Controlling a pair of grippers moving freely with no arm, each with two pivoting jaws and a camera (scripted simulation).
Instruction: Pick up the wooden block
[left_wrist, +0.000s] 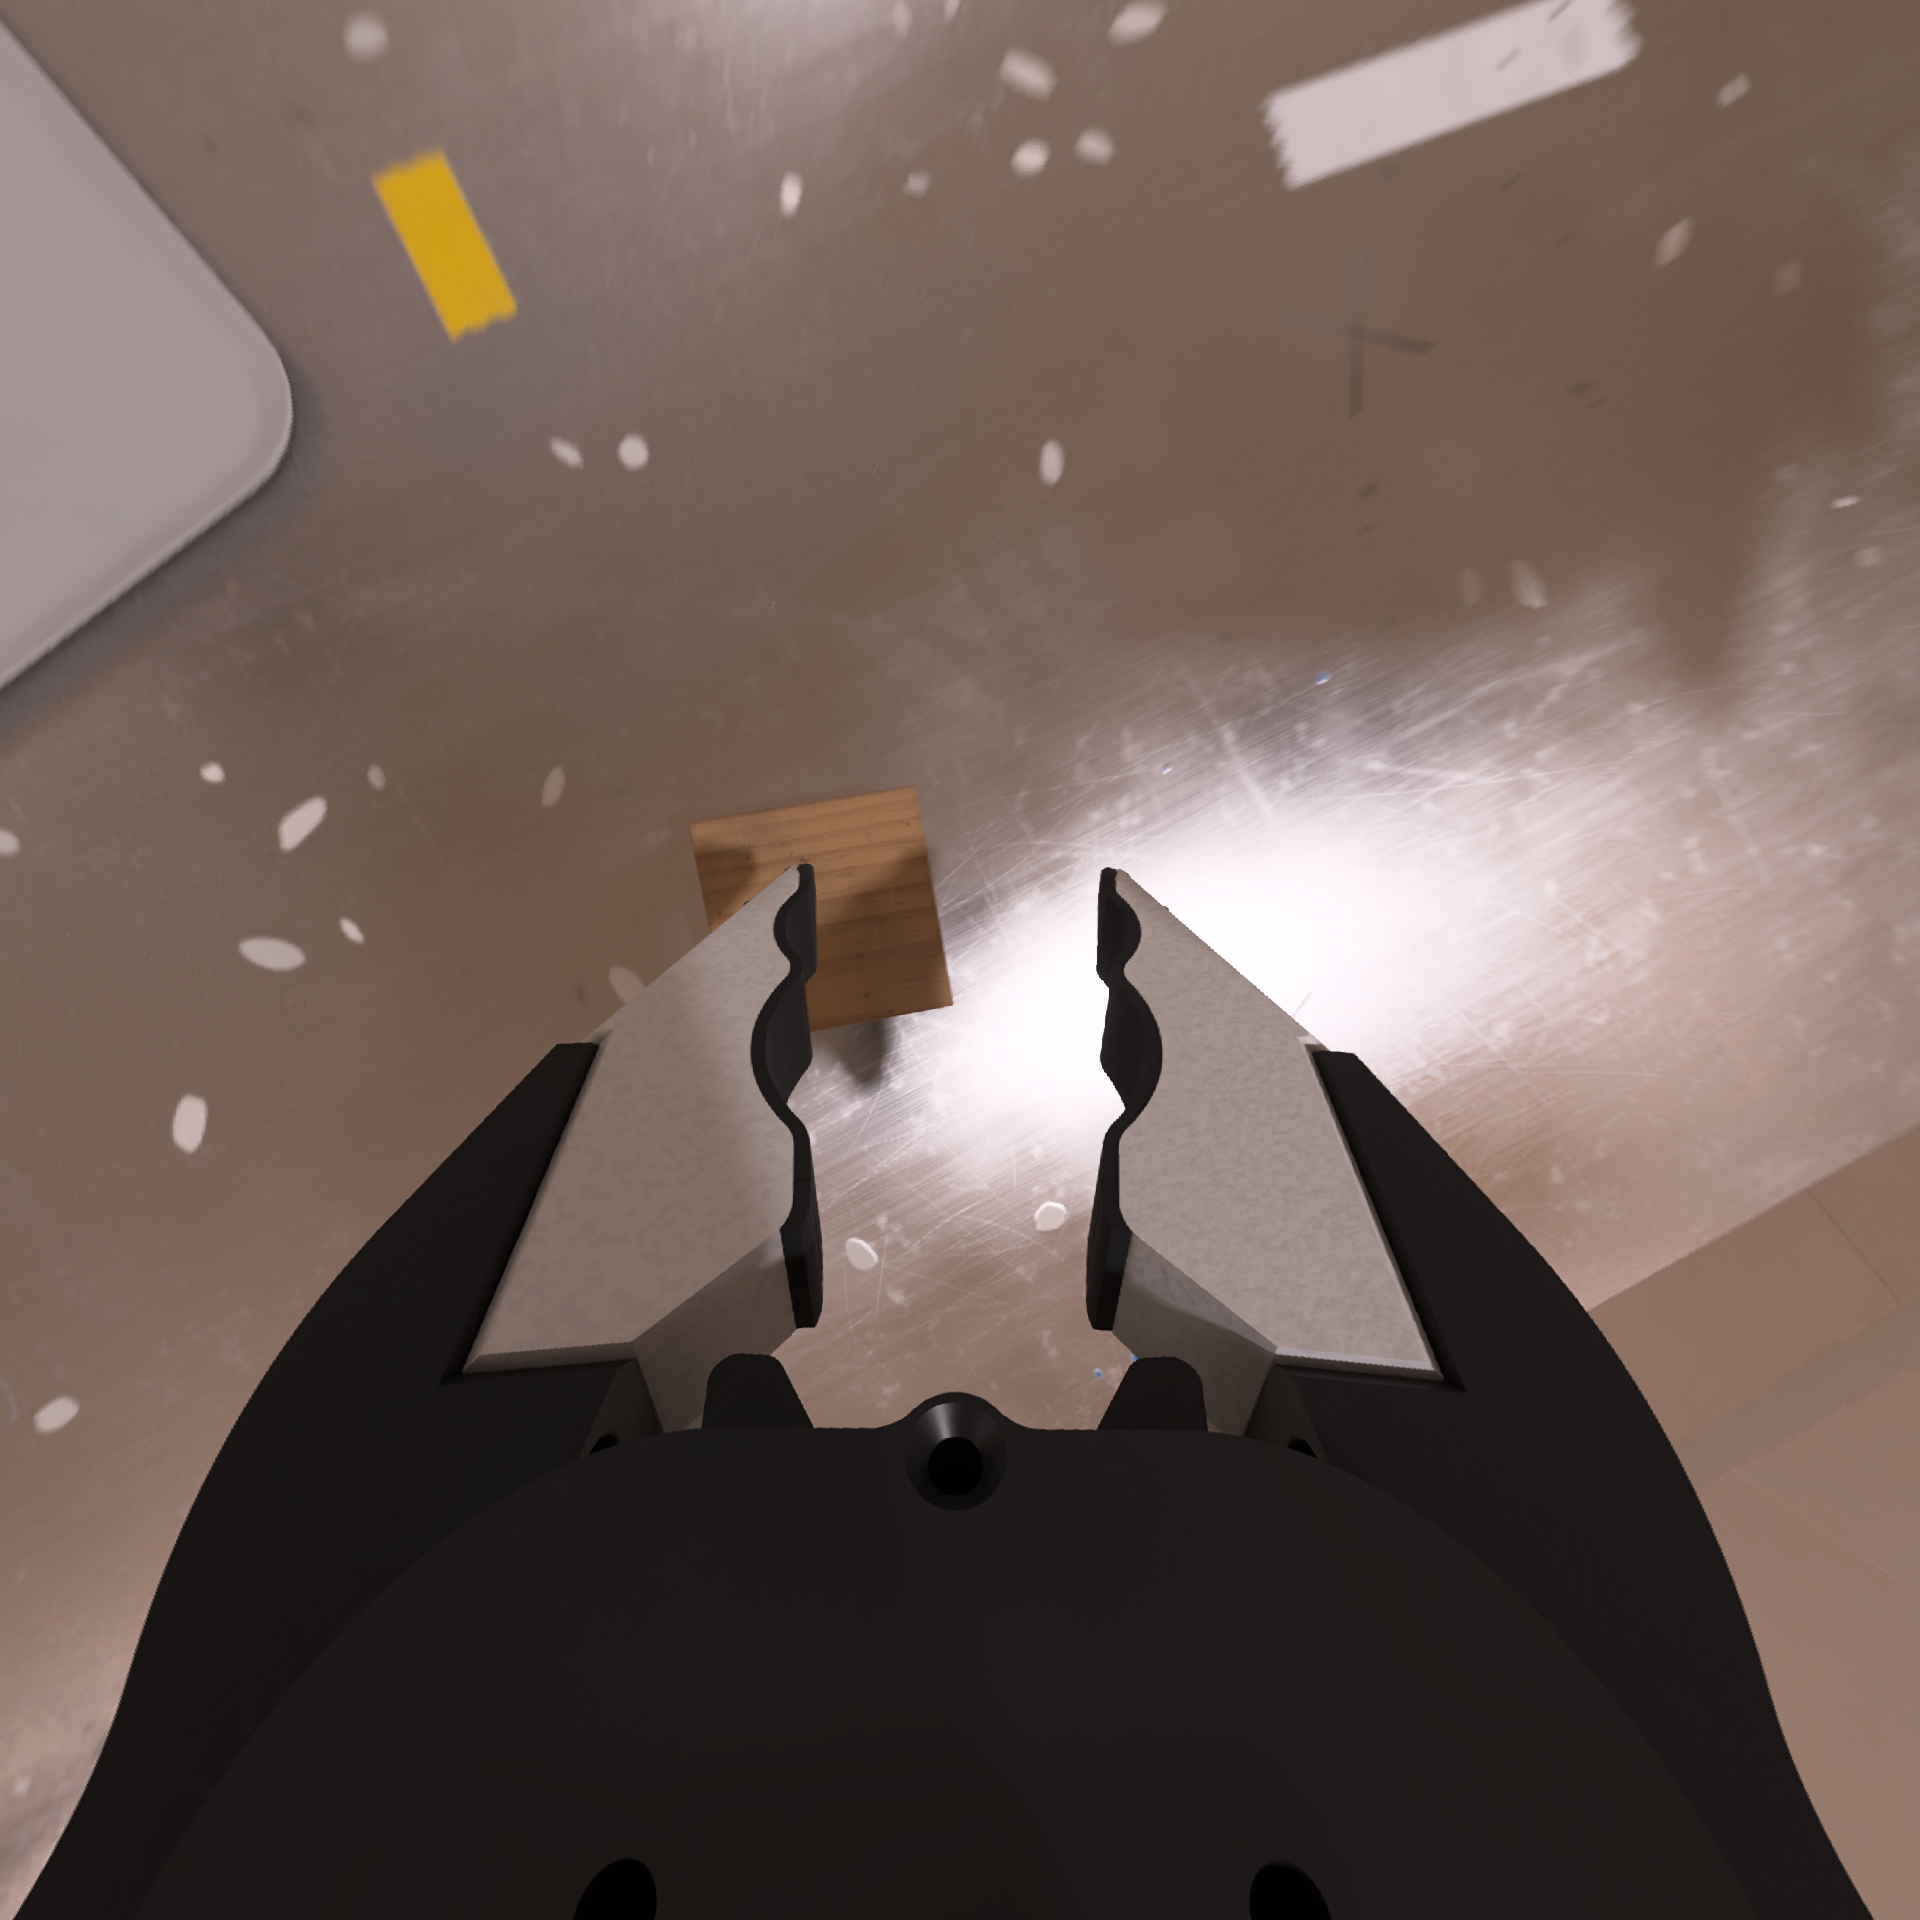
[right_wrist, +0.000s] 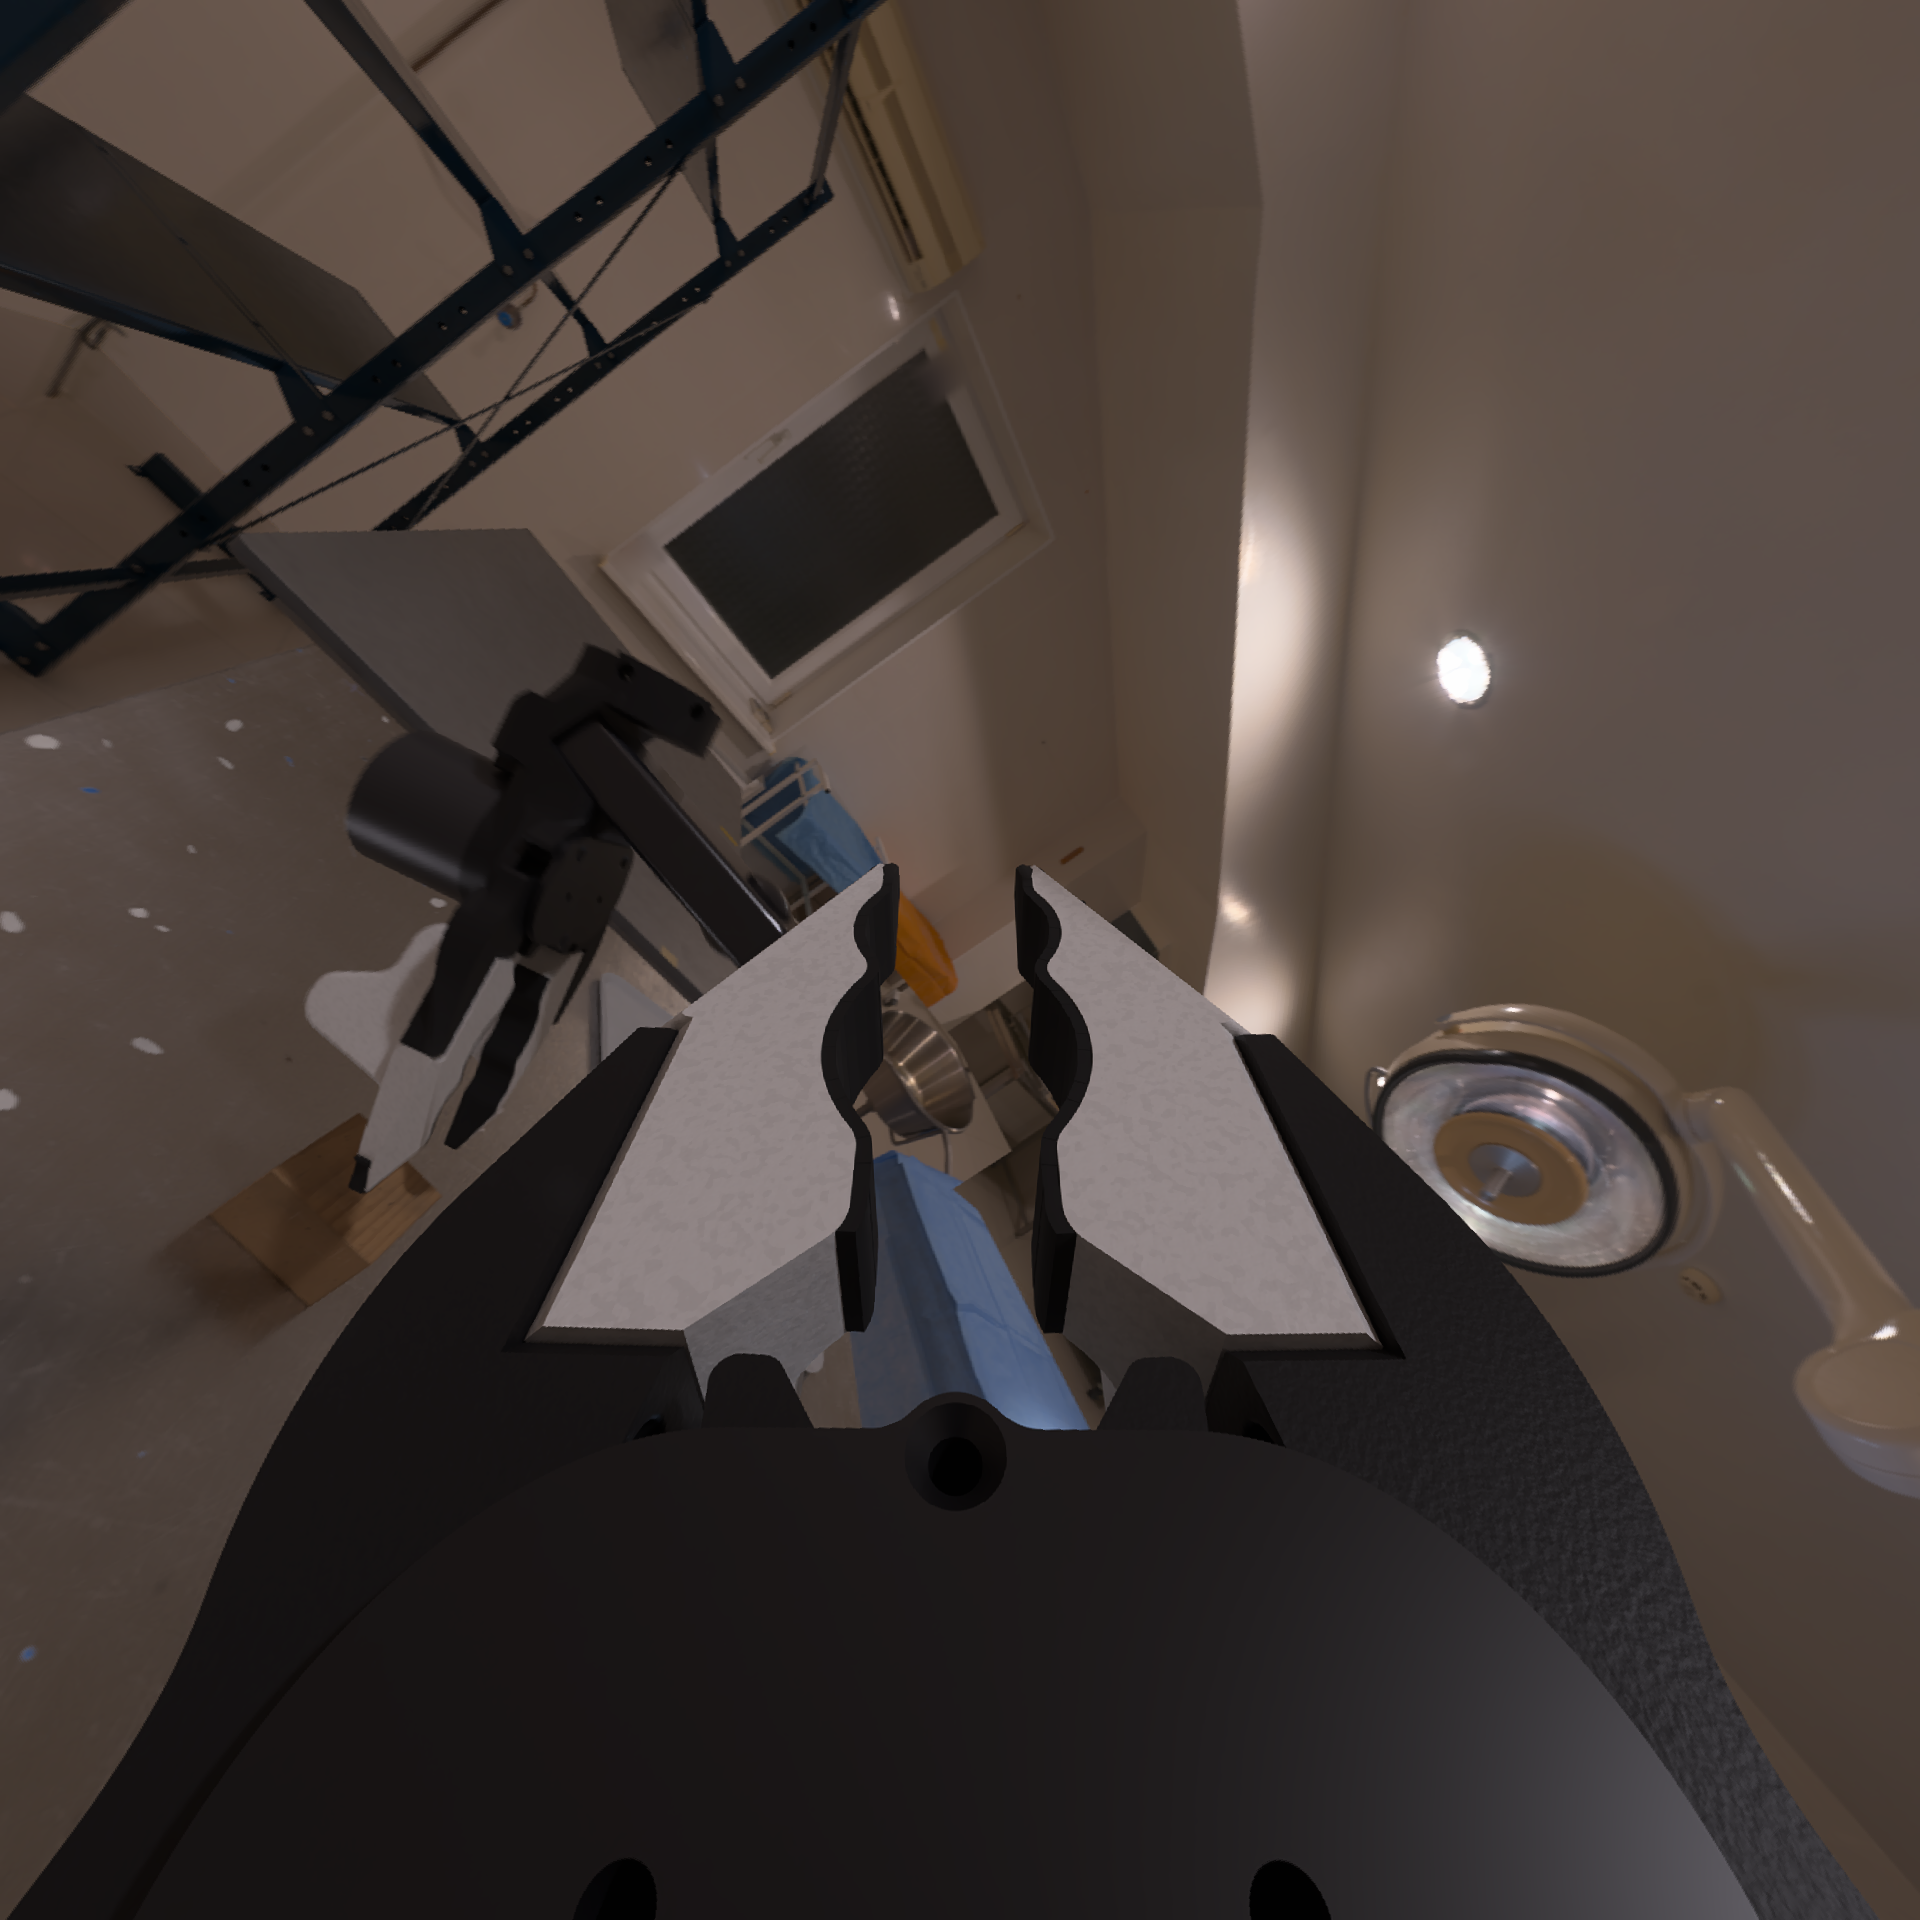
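The left claw (left_wrist: 956, 883) points down at the tabletop (left_wrist: 1351, 831) with its jaws wide apart and nothing between them. The wooden block (left_wrist: 873, 914) lies flat on the scratched, speckled tabletop just past the fingertips, mostly toward the left finger (left_wrist: 665, 1122), whose tip covers part of it; the right finger stands clear of it, over a bright glare. Farther off lie a yellow strip of tape (left_wrist: 445, 244), a white strip of tape (left_wrist: 1449, 99) and, at the left edge, a white rounded tray (left_wrist: 114, 395). Nothing sits between the claw and the block.

In the right wrist view, the right claw (right_wrist: 954, 883) is tilted up toward the room, jaws partly open and empty, well away from the block. Beyond it are a window (right_wrist: 831, 520), a blue metal shelf frame (right_wrist: 416, 291) and a round surgical lamp (right_wrist: 1522, 1153). To the left, the left claw (right_wrist: 416, 1153) hangs over the wooden block (right_wrist: 312, 1226), one fingertip at its top face; whether it touches, I cannot tell.
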